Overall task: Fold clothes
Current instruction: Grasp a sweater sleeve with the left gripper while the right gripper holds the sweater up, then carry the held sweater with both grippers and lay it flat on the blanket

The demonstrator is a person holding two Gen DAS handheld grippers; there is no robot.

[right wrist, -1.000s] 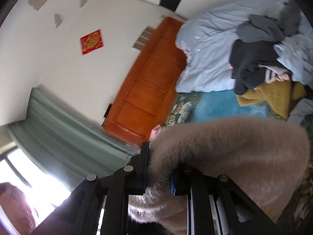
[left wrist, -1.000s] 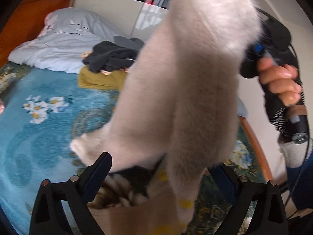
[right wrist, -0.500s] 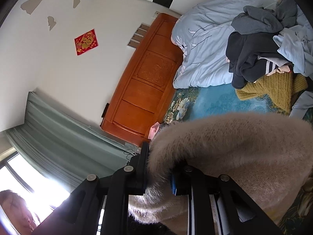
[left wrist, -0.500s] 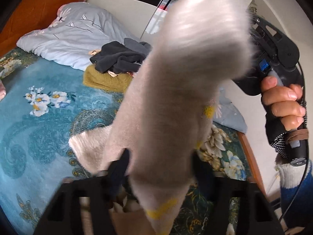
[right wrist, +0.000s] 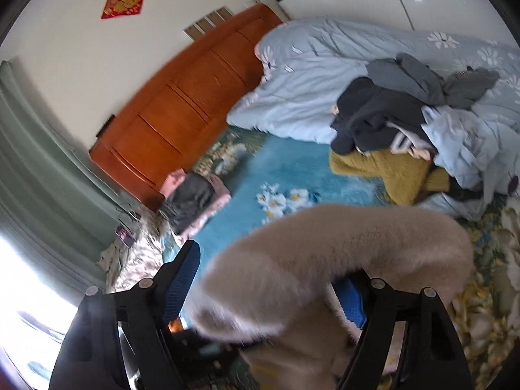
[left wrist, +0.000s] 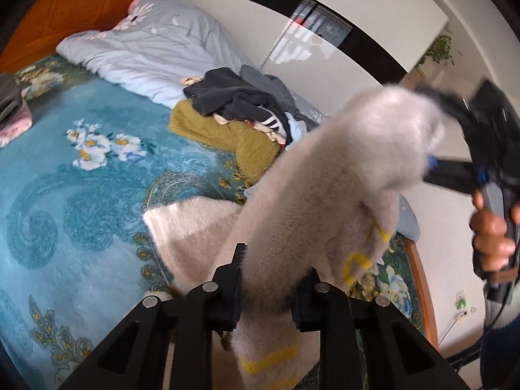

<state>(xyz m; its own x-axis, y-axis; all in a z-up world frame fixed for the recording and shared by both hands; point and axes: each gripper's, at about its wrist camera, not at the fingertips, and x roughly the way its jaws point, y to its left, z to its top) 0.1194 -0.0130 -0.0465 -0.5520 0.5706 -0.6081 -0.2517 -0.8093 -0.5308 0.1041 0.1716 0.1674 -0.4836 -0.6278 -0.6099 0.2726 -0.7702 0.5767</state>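
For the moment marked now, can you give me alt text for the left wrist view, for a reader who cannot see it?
The left gripper clamps a fluffy beige sweater with yellow markings, which stretches up to the blurred right gripper held in a hand. Behind lie a blue floral bedspread, a clothes pile and a pale blue duvet.
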